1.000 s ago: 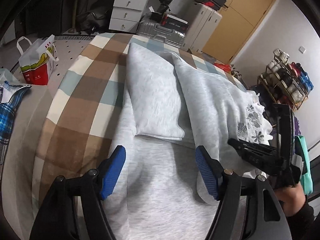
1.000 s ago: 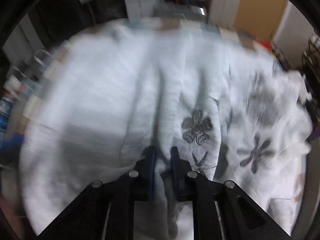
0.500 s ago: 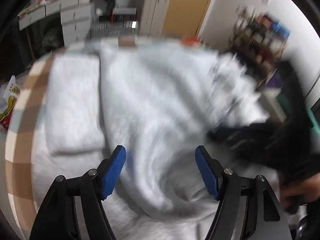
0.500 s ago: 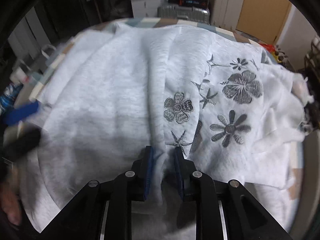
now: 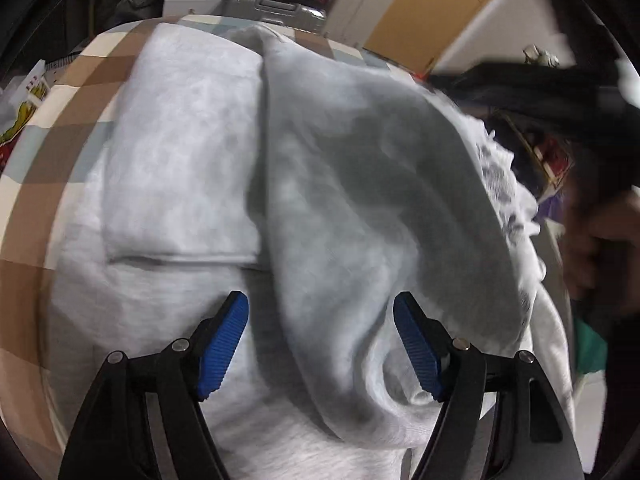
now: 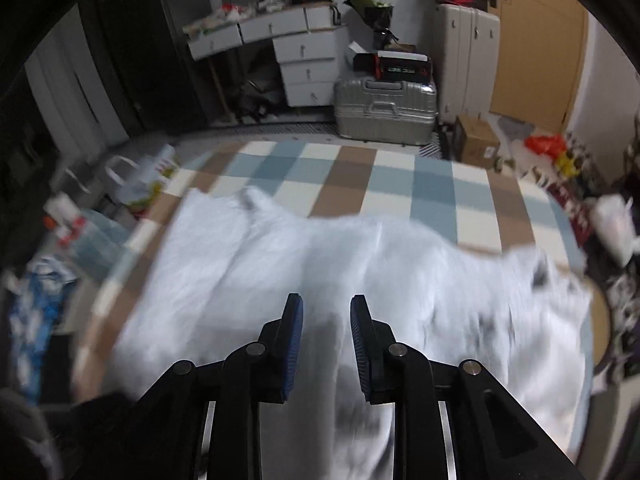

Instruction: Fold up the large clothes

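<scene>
Sweatshirt [image 5: 340, 184] lies on checked bed [image 6: 360, 176], one side folded over. Left gripper [image 5: 320, 340] released, straddling a fold; right gripper [image 6: 326, 340] just opening, pads off cloth. Risk: flap slumps, undoing fold.

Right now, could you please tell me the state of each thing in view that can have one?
grey garment: partly folded, one side lying over the middle.
left gripper: open, a fold of cloth between its pads.
right gripper: has just been opening, lifted clear of the garment.
silver suitcase: closed.
</scene>
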### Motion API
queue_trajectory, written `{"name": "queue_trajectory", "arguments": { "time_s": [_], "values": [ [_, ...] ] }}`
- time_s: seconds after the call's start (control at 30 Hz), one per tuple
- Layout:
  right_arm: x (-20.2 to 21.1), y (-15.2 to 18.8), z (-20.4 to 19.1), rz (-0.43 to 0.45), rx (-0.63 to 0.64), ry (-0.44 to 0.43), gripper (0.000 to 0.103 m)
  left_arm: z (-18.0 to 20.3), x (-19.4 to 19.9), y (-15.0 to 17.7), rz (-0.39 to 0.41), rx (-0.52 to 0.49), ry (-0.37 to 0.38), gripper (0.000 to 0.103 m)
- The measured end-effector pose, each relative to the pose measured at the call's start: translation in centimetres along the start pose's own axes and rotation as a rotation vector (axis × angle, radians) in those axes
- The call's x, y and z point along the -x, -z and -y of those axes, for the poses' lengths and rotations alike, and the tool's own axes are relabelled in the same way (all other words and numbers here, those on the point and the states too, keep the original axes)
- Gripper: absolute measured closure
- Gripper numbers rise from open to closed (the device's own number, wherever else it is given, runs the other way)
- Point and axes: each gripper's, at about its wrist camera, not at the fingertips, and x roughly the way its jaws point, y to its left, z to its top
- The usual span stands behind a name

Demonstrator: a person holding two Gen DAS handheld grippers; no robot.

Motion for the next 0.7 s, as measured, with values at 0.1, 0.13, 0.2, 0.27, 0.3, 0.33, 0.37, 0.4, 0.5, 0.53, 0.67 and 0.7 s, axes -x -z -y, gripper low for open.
{"name": "queue_trajectory", "arguments": {
  "time_s": [0.1,0.13,0.2,0.27,0.3,0.33,0.37,0.4,0.5,0.53,0.67,0.7],
  "values": [
    [-6.9,-0.4,-0.5,-0.205,0.011,0.026,0.082,-0.3,1.9,-0.3,0.06,0.002,0.005,0.032],
    [-9.1,0.4,-0.4,-0.3,0.018,0.049,0.08,-0.3,2.3,-0.3,0.073,0.001,0.001,0.032],
    [-9.9,0.4,-1.2,-0.267,0.103,0.067,0.08,-0.4,2.9,-0.4,0.095,0.001,0.003,0.032],
    [-10.0,0.2,-0.9,-0.259,0.105,0.044,0.08,-0.3,3.1,-0.4,0.102,-0.006,0.01,0.032],
    [-9.4,0.0,-0.4,-0.208,0.088,0.018,0.082,-0.3,2.4,-0.5,0.101,-0.008,0.007,0.032],
    [-8.9,-0.4,0.3,-0.161,0.074,0.01,0.082,-0.2,2.2,-0.5,0.103,-0.012,-0.001,0.032],
    [-8.3,-0.8,1.1,-0.107,0.047,0.026,0.082,0.0,1.9,-0.5,0.103,-0.015,-0.008,0.032],
    [-8.0,-0.9,2.3,-0.058,0.007,0.043,0.081,0.1,1.8,-0.3,0.099,-0.016,-0.009,0.032],
    [-11.9,0.4,4.4,-0.196,-0.038,0.121,0.08,0.2,1.4,-0.2,0.078,-0.016,-0.009,0.032],
    [-13.8,1.6,4.5,-0.266,-0.016,0.133,0.08,0.0,1.6,-0.1,0.073,-0.015,-0.013,0.032],
    [-14.9,3.6,4.5,-0.275,0.033,0.118,0.078,-0.3,1.6,-0.1,0.056,0.024,-0.02,0.032],
    [-14.9,3.0,4.6,-0.3,-0.001,0.109,0.082,-0.5,1.7,-0.2,0.066,0.04,-0.01,0.032]
  ]
}}
